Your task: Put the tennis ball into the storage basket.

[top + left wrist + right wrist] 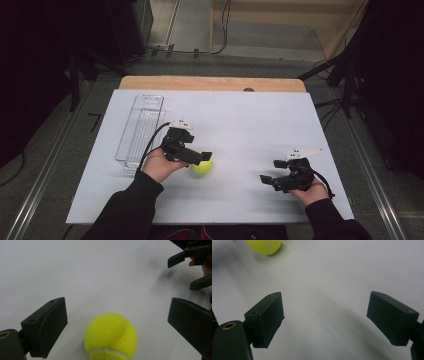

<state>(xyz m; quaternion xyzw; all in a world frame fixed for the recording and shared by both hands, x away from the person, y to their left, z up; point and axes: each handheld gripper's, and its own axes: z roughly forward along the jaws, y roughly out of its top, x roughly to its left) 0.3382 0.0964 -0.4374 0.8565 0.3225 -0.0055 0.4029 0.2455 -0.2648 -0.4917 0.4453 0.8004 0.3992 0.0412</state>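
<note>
Worktop [240,115] is a smooth white board, nothing on it to stop a rolling object, so that's the main risk. Clear bin [141,127] sits along the far-left side, well apart from the ball; if that's where the ball is headed, its narrow opening leaves little room for a sloppy drop. Right tongs [268,179] rest near the right front edge, jaws wide open and empty, well clear of the action, so no help if the ball gets away. Left tongs [202,157] are open, both pads standing off the tennis ball [110,336], which sits on the worktop between them, close in and nearer the left pad [48,325] in the left gripper view. Off-centre like that, I'd expect one pad to touch first on closing and nudge the ball out sideways or forward. A round, fuzzy ball pinched off its widest line could also squirt out.
</note>
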